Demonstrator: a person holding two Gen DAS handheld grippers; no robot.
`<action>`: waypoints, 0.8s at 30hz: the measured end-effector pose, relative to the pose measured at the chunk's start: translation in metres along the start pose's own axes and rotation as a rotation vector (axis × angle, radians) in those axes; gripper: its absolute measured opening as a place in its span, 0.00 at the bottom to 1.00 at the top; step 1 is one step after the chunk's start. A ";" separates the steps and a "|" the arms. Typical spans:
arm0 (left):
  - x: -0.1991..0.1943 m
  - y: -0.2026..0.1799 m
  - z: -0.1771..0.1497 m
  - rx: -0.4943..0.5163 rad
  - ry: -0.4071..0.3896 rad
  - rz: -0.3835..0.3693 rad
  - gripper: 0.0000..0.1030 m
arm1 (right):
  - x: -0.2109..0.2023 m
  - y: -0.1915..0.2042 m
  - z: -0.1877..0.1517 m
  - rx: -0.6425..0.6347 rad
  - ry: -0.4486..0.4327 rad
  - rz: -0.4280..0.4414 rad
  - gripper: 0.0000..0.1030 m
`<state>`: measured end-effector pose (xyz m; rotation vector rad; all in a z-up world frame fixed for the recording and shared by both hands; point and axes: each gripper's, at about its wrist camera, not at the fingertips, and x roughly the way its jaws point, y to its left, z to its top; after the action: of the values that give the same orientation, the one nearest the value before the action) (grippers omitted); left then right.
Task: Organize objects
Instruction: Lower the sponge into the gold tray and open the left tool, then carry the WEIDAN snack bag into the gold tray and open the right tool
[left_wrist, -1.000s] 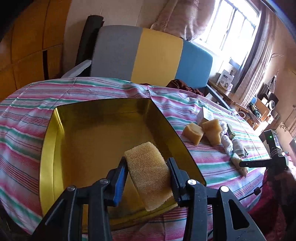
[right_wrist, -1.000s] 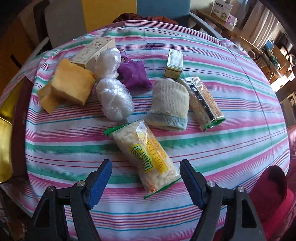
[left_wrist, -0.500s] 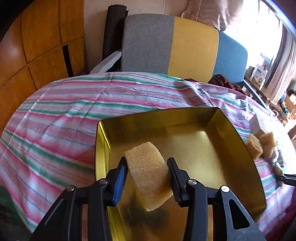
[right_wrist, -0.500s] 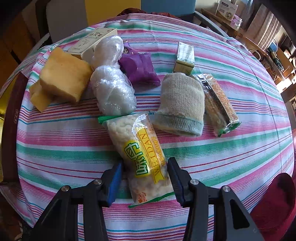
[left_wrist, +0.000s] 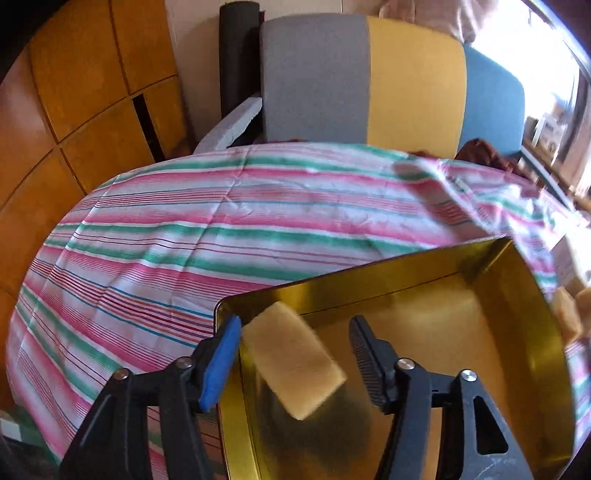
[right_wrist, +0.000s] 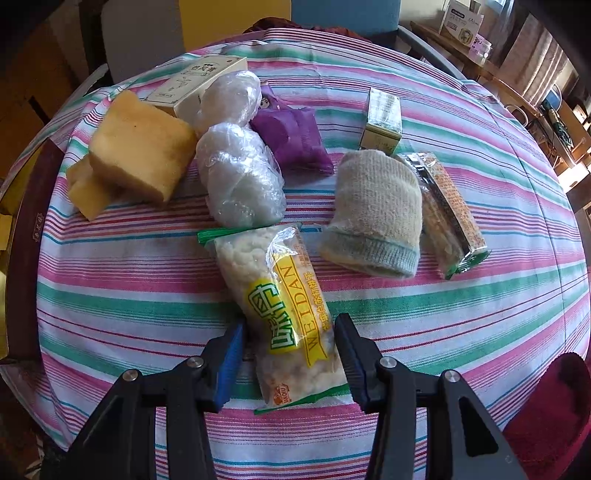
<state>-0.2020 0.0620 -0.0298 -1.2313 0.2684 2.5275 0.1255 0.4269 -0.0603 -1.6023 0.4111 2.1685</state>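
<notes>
Yellow foam fills the gap between the left gripper's (left_wrist: 295, 354) jaws: a rectangular sponge (left_wrist: 293, 363) lies tilted there, over the near left corner of a gold metal tin (left_wrist: 406, 277). The jaws have just been opening, and they now stand apart from the sponge, with a clear gap at the right jaw and the blue-padded left jaw just beside the sponge's upper corner; neither pad presses on it. Whether the sponge already rests on the tin's floor cannot be told. The tin sits on a striped tablecloth (left_wrist: 184, 240) in pink, green and white, with a grey, yellow and blue chair back (left_wrist: 369, 81) behind the table.

In the right wrist view, the right gripper (right_wrist: 290, 360) is narrowed around a clear snack packet (right_wrist: 284, 310) with a yellow label reading WEIDAN. Both pads meet the packet's lower sides, so it is clamped while lying on the cloth. Beyond it lie two plastic-wrapped white bundles (right_wrist: 240, 181), a purple pouch (right_wrist: 291, 136), a knitted beige sock roll (right_wrist: 376, 214), a second long snack packet (right_wrist: 450, 210), a small green-and-gold box (right_wrist: 384, 118), a cream carton (right_wrist: 195, 85) and two more yellow sponges (right_wrist: 140, 147).
</notes>
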 end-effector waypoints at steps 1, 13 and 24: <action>-0.006 0.001 -0.001 -0.004 -0.019 0.004 0.71 | -0.001 0.000 0.001 -0.002 0.000 0.001 0.48; -0.096 0.000 -0.091 -0.121 -0.094 -0.018 0.74 | -0.009 0.054 -0.012 -0.200 -0.008 0.083 0.47; -0.131 0.003 -0.141 -0.199 -0.104 0.048 0.79 | -0.049 0.107 -0.008 -0.171 -0.087 0.258 0.46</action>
<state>-0.0244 -0.0091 -0.0123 -1.1698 0.0226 2.7025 0.0923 0.3228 -0.0169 -1.6112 0.4373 2.5170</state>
